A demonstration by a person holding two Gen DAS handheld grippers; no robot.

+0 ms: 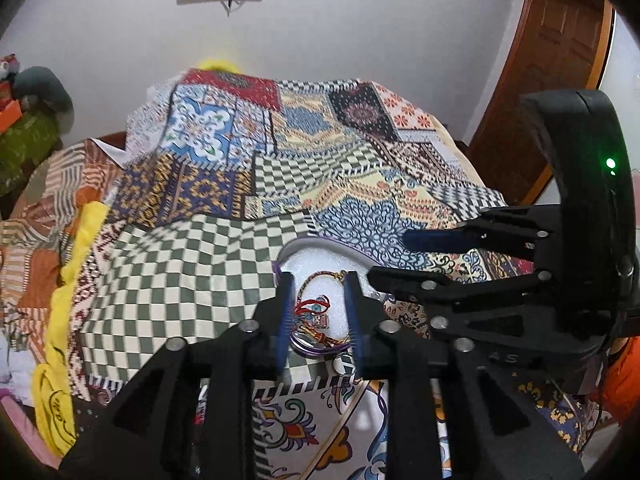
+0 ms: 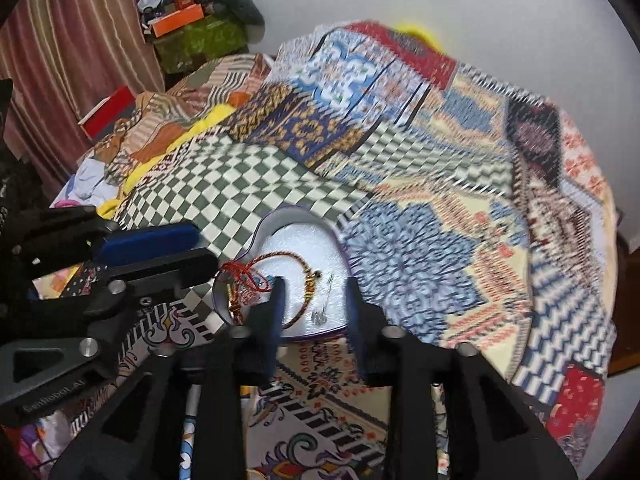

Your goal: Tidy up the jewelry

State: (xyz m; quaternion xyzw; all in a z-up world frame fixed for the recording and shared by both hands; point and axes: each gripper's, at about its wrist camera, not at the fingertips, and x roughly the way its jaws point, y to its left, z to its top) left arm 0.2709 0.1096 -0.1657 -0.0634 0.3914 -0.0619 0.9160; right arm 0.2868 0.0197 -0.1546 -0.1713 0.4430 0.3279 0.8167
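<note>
A heart-shaped box (image 2: 276,220) with a purple rim and white foam lining lies on the patterned bedspread. Inside it lie a gold bangle (image 2: 308,280), red thread (image 2: 244,276) and small silver pieces (image 2: 320,314). It also shows in the left wrist view (image 1: 316,250), with red thread jewelry (image 1: 316,306) and rings (image 1: 310,346) at its near edge. My left gripper (image 1: 320,280) is open and empty just above the box. My right gripper (image 2: 314,286) is open and empty over the box's near edge. Each gripper shows in the other's view.
A patchwork bedspread (image 1: 208,264) covers the bed. A yellow cloth (image 1: 60,320) lies along its left side. Boxes and clutter (image 2: 188,20) stand by the curtain at the far left. A wooden door (image 1: 552,64) stands at the right.
</note>
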